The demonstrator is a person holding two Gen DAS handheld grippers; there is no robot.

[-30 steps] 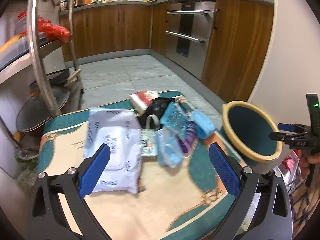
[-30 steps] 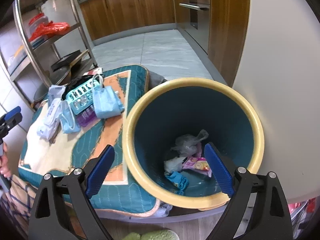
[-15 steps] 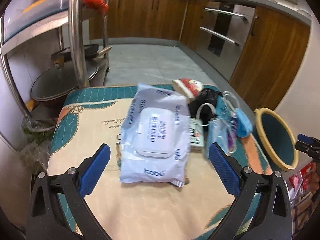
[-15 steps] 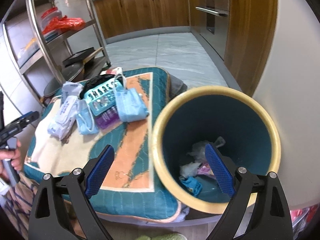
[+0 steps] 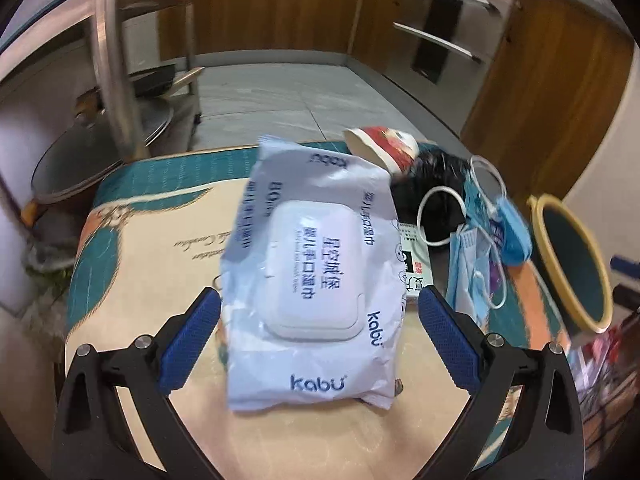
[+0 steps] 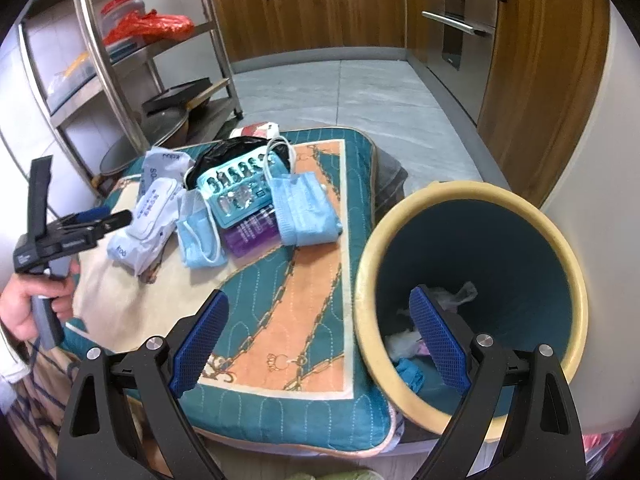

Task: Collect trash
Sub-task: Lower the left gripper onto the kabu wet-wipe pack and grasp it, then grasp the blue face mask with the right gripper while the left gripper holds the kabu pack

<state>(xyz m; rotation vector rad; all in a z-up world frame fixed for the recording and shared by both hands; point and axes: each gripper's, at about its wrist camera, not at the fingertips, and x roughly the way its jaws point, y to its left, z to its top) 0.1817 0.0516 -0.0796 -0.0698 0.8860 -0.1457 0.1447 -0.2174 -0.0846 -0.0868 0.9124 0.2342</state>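
Both my hand-held grippers, left (image 5: 318, 320) and right (image 6: 320, 336), gape wide, holding nothing. The wipes pack (image 5: 316, 272) lies on the teal quilted mat (image 6: 288, 320), masks (image 6: 304, 204) beside it; bin (image 6: 472, 280) at the mat's right edge. Wooden cabinets (image 6: 320, 4) line the tiled floor (image 6: 352, 96).

Both fisheye views are bent strongly at the edges, with black corners. The left wrist view is dimmer and warmer, and motion blur is seen on the steel rack (image 5: 108, 60) and the bin (image 5: 576, 264); soft glare is carried by the wipes pack (image 5: 316, 272). The right wrist view is brighter and sharper, evenly lit, with soft shadows cast under the face mask (image 6: 304, 208).
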